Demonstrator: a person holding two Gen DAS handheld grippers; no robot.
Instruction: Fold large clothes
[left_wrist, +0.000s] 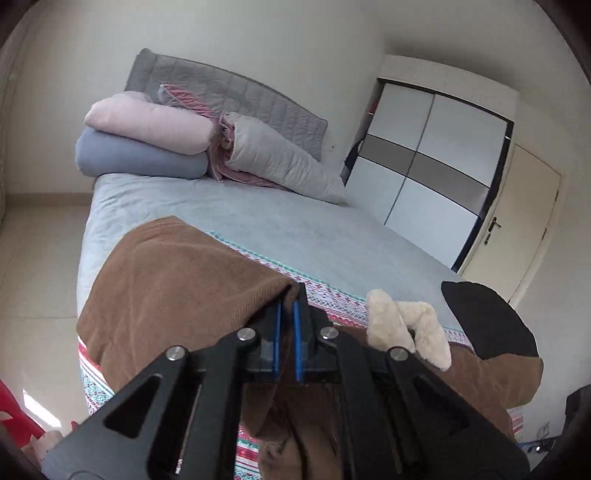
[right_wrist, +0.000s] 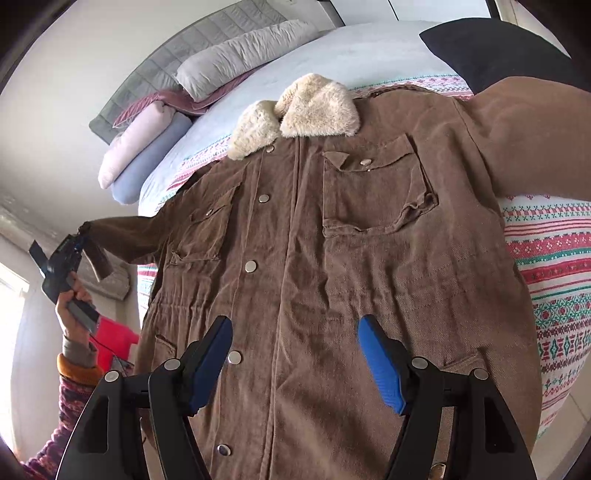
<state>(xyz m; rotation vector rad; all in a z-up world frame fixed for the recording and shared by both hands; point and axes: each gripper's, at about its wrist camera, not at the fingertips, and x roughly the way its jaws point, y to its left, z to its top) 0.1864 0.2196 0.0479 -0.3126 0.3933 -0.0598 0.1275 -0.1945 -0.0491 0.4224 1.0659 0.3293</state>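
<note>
Left gripper pinches only the sleeve cuff of the jacket; heavy cloth may slip out. Right gripper gapes wide, holding nothing, so the body could drag.

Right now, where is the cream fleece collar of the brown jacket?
In the right wrist view, the fleece collar sits at the top of the brown jacket, toward the headboard, lying on the patterned blanket.

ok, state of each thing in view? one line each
left gripper: shut on jacket sleeve cuff, sleeve lifted off the bed
right gripper: open, above the jacket front, holding nothing
brown jacket: spread front-up on the patterned blanket, snaps closed, unfolded
right chest pocket flap: corner turned up
wardrobe doors: closed
room door: closed
</note>
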